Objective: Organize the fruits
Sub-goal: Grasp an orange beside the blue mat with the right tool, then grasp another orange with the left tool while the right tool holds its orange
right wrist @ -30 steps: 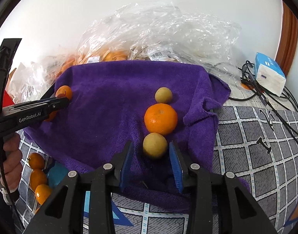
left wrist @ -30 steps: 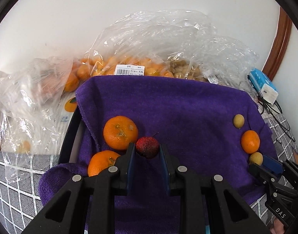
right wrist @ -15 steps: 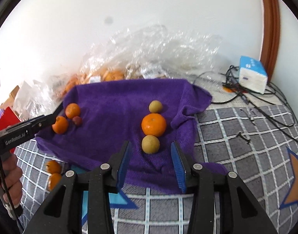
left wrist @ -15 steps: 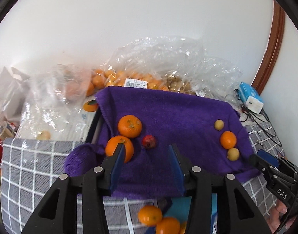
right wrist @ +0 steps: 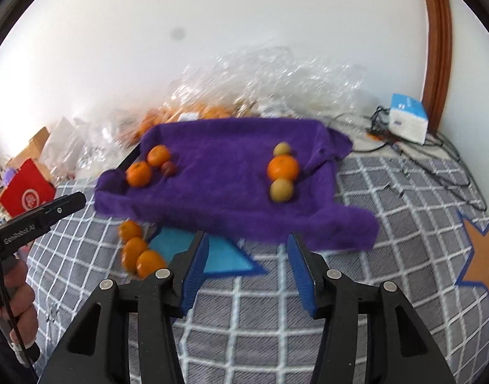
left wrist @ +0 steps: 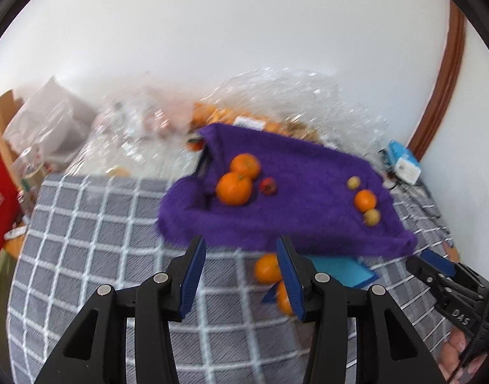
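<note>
so far: two groups of fruit lie on the purple towel (right wrist: 225,179), which fills the middle of the right wrist view.
left group: two mandarins (right wrist: 138,173) and a small red fruit (right wrist: 169,168) touching one another at the towel's left end.
right group: a yellow-green fruit (right wrist: 282,148), a mandarin (right wrist: 283,168) and a second yellow-green fruit (right wrist: 281,189), touching in a row near the towel's right edge.
row axis: this row runs from upper to lower in the frame, roughly along the towel's right side; the fruits themselves are round, with no clear long axis.
left to do: by my judgement, the three loose mandarins (right wrist: 136,249) on the checked cover (right wrist: 388,240), lower left just off the towel, are not yet sorted.
left gripper (left wrist: 241,275): fingers spread wide, nothing between them, above the cover in front of the towel.
right gripper (right wrist: 247,268): also wide apart and empty, low centre of its view.
focus: both views are blurred.
</note>
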`<action>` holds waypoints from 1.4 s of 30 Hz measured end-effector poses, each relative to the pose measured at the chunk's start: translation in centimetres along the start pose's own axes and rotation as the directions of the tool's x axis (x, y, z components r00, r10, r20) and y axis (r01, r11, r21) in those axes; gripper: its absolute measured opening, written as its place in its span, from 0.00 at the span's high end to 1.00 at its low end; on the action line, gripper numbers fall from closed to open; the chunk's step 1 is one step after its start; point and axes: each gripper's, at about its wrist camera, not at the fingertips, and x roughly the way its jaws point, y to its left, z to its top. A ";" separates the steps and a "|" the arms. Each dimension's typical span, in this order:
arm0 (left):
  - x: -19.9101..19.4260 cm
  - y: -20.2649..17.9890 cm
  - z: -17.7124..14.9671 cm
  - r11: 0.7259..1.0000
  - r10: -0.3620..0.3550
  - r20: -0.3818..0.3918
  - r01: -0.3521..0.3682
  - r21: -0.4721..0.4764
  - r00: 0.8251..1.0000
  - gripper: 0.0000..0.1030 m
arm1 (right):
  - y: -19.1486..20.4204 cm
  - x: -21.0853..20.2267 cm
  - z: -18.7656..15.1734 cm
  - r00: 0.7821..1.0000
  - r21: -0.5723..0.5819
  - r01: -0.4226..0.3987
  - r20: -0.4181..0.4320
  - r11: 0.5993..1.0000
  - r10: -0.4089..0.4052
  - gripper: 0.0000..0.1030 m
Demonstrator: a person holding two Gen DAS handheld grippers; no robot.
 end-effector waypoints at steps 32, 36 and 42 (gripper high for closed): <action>0.7 7.1 -7.7 0.993 0.051 -0.051 -0.056 -0.108 0.997 0.50 | 8.7 4.2 -5.8 0.992 -0.154 -0.085 -0.102 0.984 0.070 0.66; 0.7 6.9 -7.7 0.992 0.061 -0.060 -0.067 -0.106 0.996 0.48 | 7.3 3.1 -5.8 0.994 -0.135 -0.080 -0.078 0.988 0.070 0.66; 1.1 6.2 -7.4 0.991 0.094 -0.105 -0.103 -0.087 0.990 0.42 | 3.6 1.6 -5.8 0.999 -0.107 -0.007 -0.049 0.994 0.002 0.66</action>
